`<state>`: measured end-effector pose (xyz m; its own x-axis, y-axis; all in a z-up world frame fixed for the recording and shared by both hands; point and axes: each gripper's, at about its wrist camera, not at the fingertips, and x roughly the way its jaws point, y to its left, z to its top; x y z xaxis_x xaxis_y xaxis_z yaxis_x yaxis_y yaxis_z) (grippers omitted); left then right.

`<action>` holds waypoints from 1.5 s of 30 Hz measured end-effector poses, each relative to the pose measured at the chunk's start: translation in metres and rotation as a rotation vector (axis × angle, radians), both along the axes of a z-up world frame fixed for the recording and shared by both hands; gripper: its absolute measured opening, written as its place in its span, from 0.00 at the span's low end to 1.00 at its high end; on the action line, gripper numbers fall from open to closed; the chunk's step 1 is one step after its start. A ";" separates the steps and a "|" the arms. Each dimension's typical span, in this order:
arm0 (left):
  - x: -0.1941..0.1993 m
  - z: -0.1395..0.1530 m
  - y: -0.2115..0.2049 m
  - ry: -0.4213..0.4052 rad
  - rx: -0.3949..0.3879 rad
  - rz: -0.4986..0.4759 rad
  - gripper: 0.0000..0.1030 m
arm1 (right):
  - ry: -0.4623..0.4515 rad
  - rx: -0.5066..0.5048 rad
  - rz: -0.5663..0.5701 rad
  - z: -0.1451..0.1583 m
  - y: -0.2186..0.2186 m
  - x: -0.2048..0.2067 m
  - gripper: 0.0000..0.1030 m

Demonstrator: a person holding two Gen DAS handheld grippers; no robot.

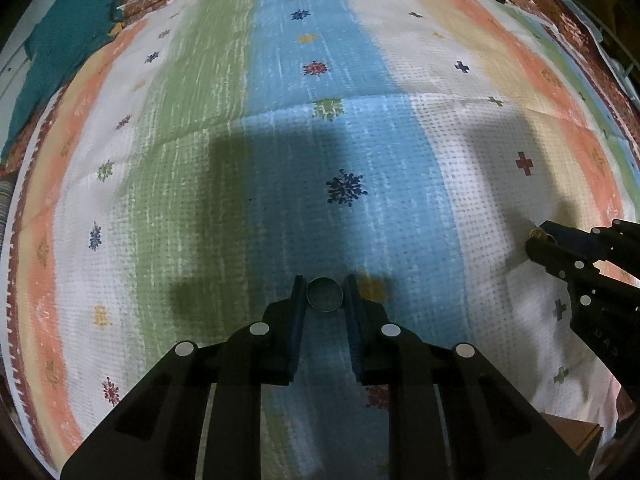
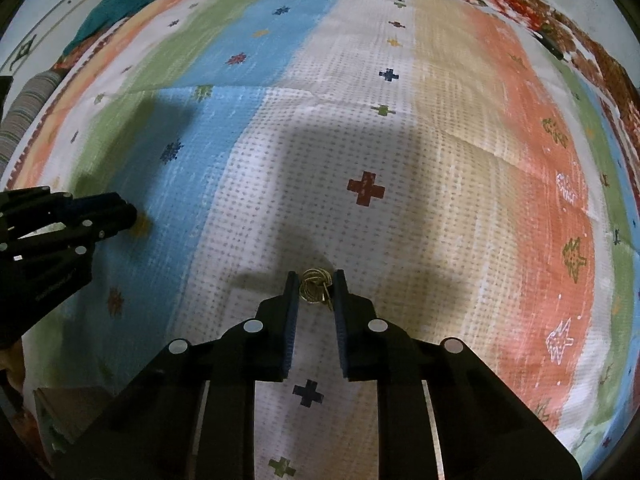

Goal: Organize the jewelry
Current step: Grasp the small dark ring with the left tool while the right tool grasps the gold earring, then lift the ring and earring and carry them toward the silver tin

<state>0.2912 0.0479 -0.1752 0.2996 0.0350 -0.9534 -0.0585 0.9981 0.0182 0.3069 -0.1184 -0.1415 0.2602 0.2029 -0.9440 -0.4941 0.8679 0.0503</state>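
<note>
My left gripper is shut on a small round dark metal disc, held between its fingertips over the blue stripe of the striped bedspread. My right gripper is shut on a bundle of thin gold rings, held over the white dotted stripe of the bedspread. In the left wrist view the right gripper shows at the right edge with a bit of gold at its tips. In the right wrist view the left gripper shows at the left edge; the disc is hidden there.
A teal cloth lies at the far left corner of the bed. A floral brown border runs along the bedspread's far edge. A brown cardboard box corner shows at the near left of the right wrist view.
</note>
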 end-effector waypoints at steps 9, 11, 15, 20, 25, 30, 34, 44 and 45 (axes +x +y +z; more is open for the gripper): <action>-0.013 0.020 -0.005 -0.053 0.004 -0.010 0.18 | -0.012 0.030 0.005 0.012 0.004 -0.012 0.15; -0.017 0.025 -0.009 -0.066 0.009 -0.019 0.18 | -0.017 0.031 0.008 0.016 0.002 -0.015 0.07; -0.024 0.034 -0.012 -0.095 0.012 -0.022 0.18 | -0.029 0.039 0.005 0.023 -0.002 -0.020 0.07; -0.032 0.044 -0.011 -0.119 0.002 -0.011 0.18 | -0.040 0.059 -0.004 0.031 -0.005 -0.026 0.05; -0.042 0.054 -0.010 -0.133 -0.011 -0.012 0.18 | -0.052 0.076 -0.004 0.041 -0.007 -0.033 0.05; -0.051 0.065 -0.012 -0.154 -0.015 -0.012 0.18 | -0.070 0.087 -0.004 0.051 -0.009 -0.042 0.05; -0.055 0.068 -0.012 -0.156 -0.021 -0.008 0.18 | -0.084 0.087 -0.027 0.050 -0.011 -0.040 0.05; -0.045 0.055 -0.012 -0.124 -0.013 -0.017 0.18 | -0.061 0.053 -0.055 0.031 -0.006 -0.019 0.38; -0.044 0.054 -0.012 -0.122 -0.014 -0.017 0.18 | -0.055 0.056 -0.053 0.029 -0.005 -0.017 0.38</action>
<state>0.2477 0.0357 -0.1211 0.4138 0.0163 -0.9102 -0.0427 0.9991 -0.0015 0.2896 -0.1233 -0.1125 0.3230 0.2394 -0.9156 -0.4507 0.8897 0.0736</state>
